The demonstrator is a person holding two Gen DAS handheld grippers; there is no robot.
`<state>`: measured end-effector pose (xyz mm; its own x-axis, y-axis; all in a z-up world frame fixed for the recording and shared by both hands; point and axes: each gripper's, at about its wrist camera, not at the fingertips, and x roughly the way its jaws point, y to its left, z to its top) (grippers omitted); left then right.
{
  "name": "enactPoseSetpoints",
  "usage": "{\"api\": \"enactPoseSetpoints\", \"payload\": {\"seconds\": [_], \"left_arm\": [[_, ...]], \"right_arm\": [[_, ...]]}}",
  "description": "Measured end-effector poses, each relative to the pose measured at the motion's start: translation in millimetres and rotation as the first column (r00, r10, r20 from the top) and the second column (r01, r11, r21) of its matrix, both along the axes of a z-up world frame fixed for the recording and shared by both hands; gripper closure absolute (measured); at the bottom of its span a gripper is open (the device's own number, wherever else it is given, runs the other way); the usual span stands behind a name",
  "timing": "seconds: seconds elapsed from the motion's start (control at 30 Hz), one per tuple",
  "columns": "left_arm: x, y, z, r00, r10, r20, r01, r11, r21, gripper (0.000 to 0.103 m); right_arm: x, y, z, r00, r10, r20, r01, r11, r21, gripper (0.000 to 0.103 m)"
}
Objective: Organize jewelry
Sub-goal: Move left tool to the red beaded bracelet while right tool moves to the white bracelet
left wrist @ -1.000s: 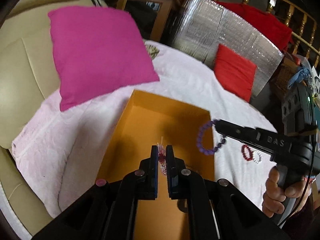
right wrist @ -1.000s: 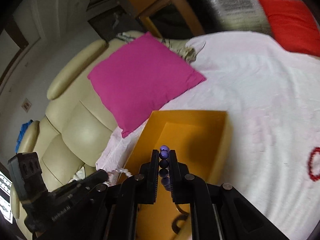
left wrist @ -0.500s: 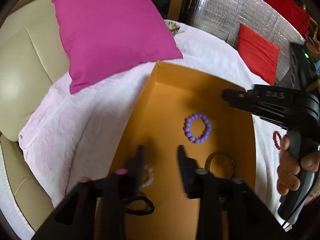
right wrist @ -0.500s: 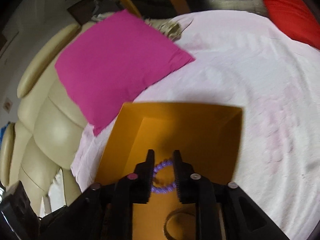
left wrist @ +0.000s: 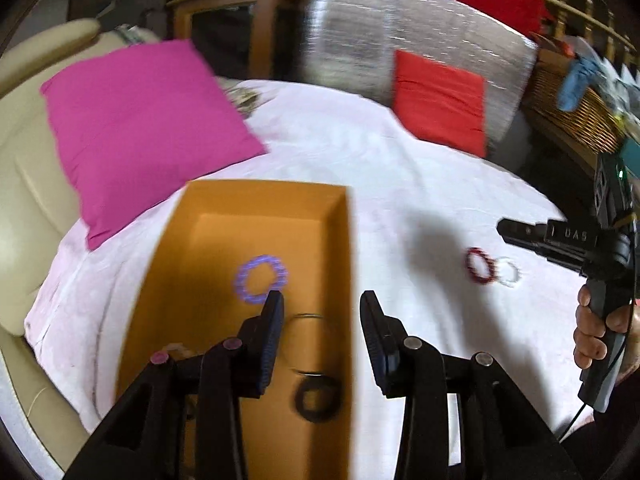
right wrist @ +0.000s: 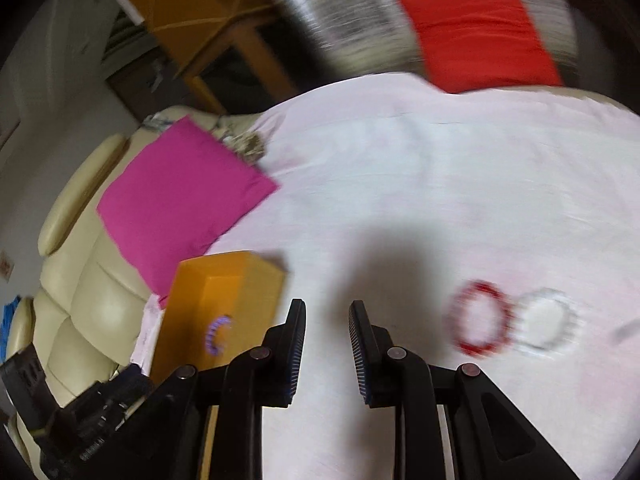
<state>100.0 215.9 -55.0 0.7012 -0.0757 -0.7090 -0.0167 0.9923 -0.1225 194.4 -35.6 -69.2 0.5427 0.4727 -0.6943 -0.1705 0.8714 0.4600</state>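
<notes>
Both tools are spread wide and holding nothing: left tool [left wrist: 322,316] over the orange box [left wrist: 344,280] with the purple bead bracelet [left wrist: 261,280] inside, right tool [right wrist: 327,330] near the red bracelet [right wrist: 480,318] and white bracelet [right wrist: 546,324] on the sheet

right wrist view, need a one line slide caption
Open right tool over pink cloth, red bracelet and white bracelet ahead.

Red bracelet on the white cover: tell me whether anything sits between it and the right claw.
Nothing visible does. The right claw is open over bare white cover, and the red bracelet lies to its right with only cloth between them. The white bracelet lies on the red one's far side, out of the path.
</notes>
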Motion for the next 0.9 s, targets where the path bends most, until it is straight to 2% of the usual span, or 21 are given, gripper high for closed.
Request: {"api": "enactPoseSetpoints", "payload": {"seconds": [0.1,0.13,0.23,0.33,0.53,0.63,0.73,0.9], "left_arm": [[-3.6,-29.1,3.9,0.999,-0.045,0.003,0.045,0.999,0.017,0.061],[-4.7,-37.1,3.4,0.998,-0.056,0.001,0.056,0.998,0.02,0.061],[-6.8,-62.4,4.0,0.997,-0.081,-0.009,0.081,0.996,0.043,0.058],[-7.6,-85.8,5.0,0.994,-0.103,-0.025,0.104,0.993,0.064,0.057],[-7.2,-135.6,0.7,0.99,-0.135,-0.042,0.139,0.984,0.111,0.045],[-4.4,-159.2,-9.5,0.987,-0.145,-0.065,0.152,0.98,0.132,0.044],[0.5,-181.7,-19.6,0.984,-0.151,-0.09,0.164,0.974,0.157,0.044],[4.9,-204.3,-28.0,0.985,-0.145,-0.09,0.161,0.966,0.201,0.043]], "right_arm": [[-16.6,-62.0,-3.2,0.995,-0.095,-0.009,0.096,0.995,0.015,0.078],[-19.8,-76.1,-5.0,0.993,-0.119,-0.017,0.12,0.992,0.025,0.073],[-30.5,-123.0,-16.6,0.975,-0.215,-0.052,0.219,0.972,0.086,0.05],[-29.1,-145.6,-30.4,0.963,-0.242,-0.115,0.255,0.959,0.125,0.05],[-29.9,-185.6,-42.2,0.944,-0.29,-0.16,0.309,0.944,0.115,0.051],[-33.2,-199.9,-45.1,0.937,-0.302,-0.177,0.323,0.94,0.109,0.059],[-37.3,-210.6,-47.1,0.935,-0.297,-0.195,0.323,0.939,0.119,0.059],[-43.9,-216.9,-45.3,0.937,-0.292,-0.19,0.315,0.943,0.107,0.059]]}}
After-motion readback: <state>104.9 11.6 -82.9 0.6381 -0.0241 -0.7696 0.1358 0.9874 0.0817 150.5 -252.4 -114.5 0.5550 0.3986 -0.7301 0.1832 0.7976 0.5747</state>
